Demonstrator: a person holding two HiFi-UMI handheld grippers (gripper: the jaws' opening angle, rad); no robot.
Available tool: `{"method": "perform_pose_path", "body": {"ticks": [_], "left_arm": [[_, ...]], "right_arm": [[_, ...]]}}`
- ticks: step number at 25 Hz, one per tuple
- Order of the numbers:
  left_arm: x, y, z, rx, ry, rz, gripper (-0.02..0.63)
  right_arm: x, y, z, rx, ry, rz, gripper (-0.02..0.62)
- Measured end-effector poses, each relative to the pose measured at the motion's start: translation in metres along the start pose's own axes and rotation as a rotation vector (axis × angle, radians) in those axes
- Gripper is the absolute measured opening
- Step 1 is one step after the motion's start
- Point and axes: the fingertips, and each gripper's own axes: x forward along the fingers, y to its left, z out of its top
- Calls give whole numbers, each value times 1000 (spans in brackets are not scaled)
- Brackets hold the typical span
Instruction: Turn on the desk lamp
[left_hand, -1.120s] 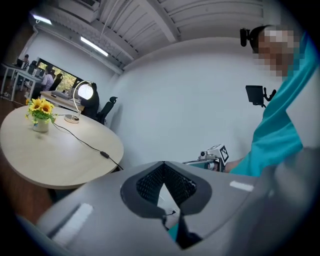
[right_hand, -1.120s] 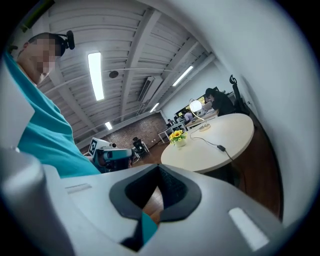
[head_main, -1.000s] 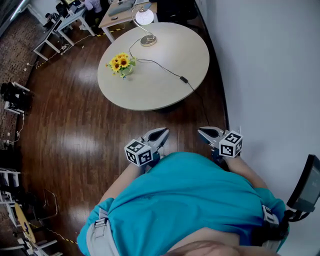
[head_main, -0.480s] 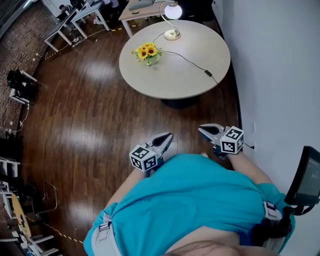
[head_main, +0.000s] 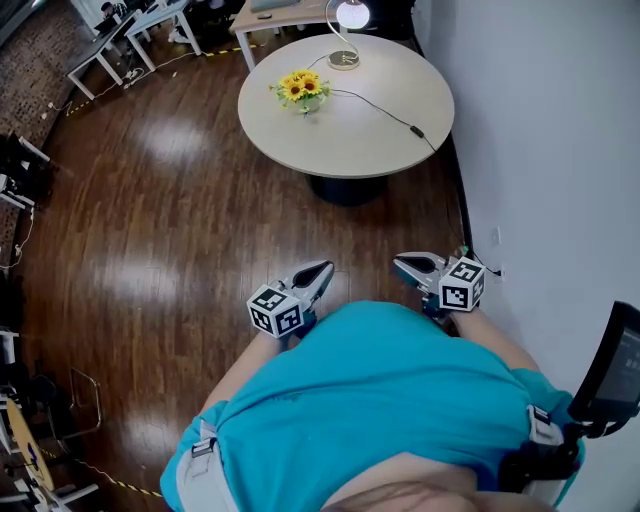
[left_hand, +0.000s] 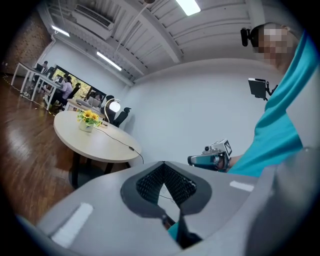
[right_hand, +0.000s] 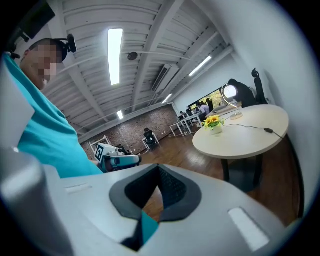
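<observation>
The desk lamp (head_main: 349, 16) glows on the far side of a round beige table (head_main: 350, 150); its brass base (head_main: 343, 61) stands near the rim. A black cord with an inline switch (head_main: 417, 131) runs from it across the top. The lamp (left_hand: 113, 106) also shows lit in the left gripper view and, as the lamp (right_hand: 230, 92), in the right gripper view. My left gripper (head_main: 318, 274) and right gripper (head_main: 408, 265) are held close to my torso, well short of the table. Both are shut with nothing in them; the left gripper (left_hand: 163, 164) and right gripper (right_hand: 159, 167) show their jaw tips meeting.
A vase of sunflowers (head_main: 300, 88) stands on the table beside the lamp. A white wall (head_main: 560, 150) runs along the right, with a dark screen (head_main: 620, 365) low at the right. Desks (head_main: 150, 20) and equipment (head_main: 20, 170) line the far and left edges of the wooden floor (head_main: 150, 230).
The table and lamp have shifted right and farther up in the head view. The lamp glows throughout. Both grippers have stayed shut by my torso.
</observation>
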Motion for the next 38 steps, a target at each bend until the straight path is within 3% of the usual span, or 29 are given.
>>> {"method": "perform_pose_path", "body": {"ticks": [4,8,15,17,23,29,34,38], "left_arm": [[-9,-53,4,51,-4,-12,25],[26,-107,-11,50,2,5,25],[90,-261,-48,110,125,-43,26],[97,-286,-50,112,126,-39,26],[109,-286,-61,120,99,-20,25],[122,-289,-62,205,118,-49,25],[18,-257,-57,170,56,-32,25],[-25,-225,-45,112,11,-13,25]], "right_arm": [[-38,34,-3,-31,-23,0,2],[-108,35,-12,-44,-54,16,2],[-268,52,-42,-3,-96,-25,2],[-299,52,-51,17,-112,-39,2],[-313,44,-61,-11,-157,-19,2],[-311,38,-52,-28,-140,-13,2],[-230,110,-74,-32,-113,6,2],[-182,128,-64,-37,-110,14,2]]}}
